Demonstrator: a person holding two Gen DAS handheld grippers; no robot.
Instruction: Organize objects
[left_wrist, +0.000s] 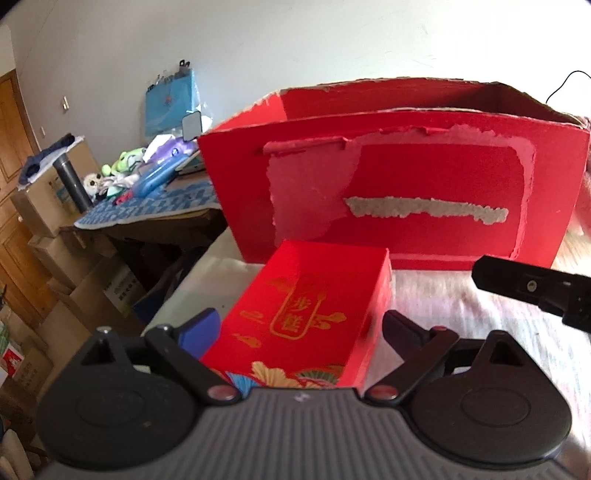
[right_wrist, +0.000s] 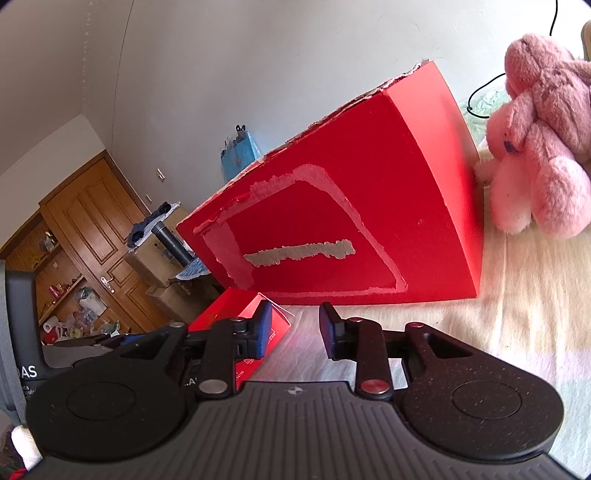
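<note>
**Small red box between the left fingers, big carton waiting behind**

A small red box (left_wrist: 306, 314) with gold lettering lies on the pale, fleecy surface (right_wrist: 498, 332), just in front of a large open red carton (left_wrist: 399, 177) whose front face is scarred where tape tore the paper away. The left gripper (left_wrist: 299, 328) straddles the small box, one finger on each long side. The blue pad on one side looks close to the cardboard, but I cannot tell whether the fingers are actually pressing it or only framing it.

The right gripper (right_wrist: 293, 328) hangs beside the small box with its fingers spread and nothing between them. A pink plush toy (right_wrist: 535, 147) sits against the carton's far end.

The small box looks like light, stiff cardboard with a glossy print, so it will likely hold its shape but could slide out of a weak pinch. Its long side walls, about midway along, seem the best place to take hold, since that keeps it level. Too hard a squeeze could dent the walls. The carton's open top looks like the probable destination, and its rim stands well above the box, so a clear lift would be needed.
</note>
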